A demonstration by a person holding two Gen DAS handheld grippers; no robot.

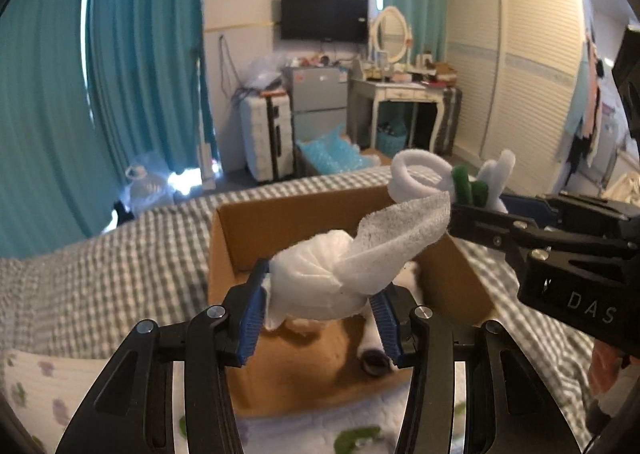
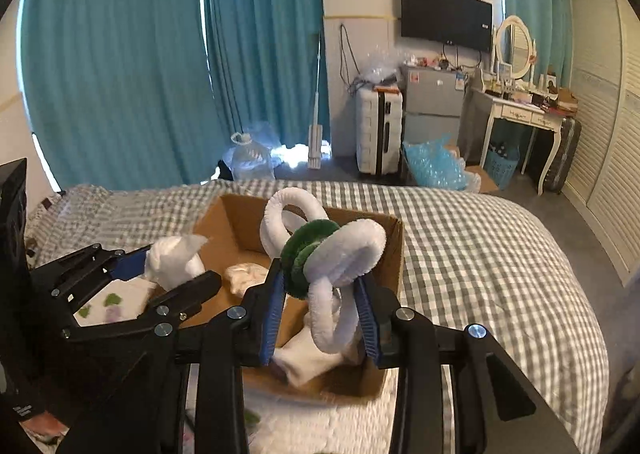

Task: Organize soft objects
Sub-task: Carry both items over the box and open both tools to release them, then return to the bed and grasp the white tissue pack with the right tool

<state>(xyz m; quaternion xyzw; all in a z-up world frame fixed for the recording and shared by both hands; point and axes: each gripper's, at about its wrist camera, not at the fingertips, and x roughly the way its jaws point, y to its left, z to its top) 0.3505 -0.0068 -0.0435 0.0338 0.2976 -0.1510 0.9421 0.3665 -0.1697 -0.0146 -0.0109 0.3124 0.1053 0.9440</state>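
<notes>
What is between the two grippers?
In the left wrist view, a white foam sheet held by the left gripper reaches toward the right gripper, above the cardboard box.

My left gripper (image 1: 318, 300) pinches a white foam bundle (image 1: 320, 274) at frame center, above the cardboard box (image 1: 256, 222). At right, my right gripper (image 1: 476, 210) clamps white-and-green fuzzy rings (image 1: 440, 178).

Home bedroom: gingham-covered bed (image 2: 480, 246), wall TV (image 2: 446, 16), vanity with oval mirror (image 2: 516, 42), louvred wardrobe (image 1: 516, 58).
</notes>
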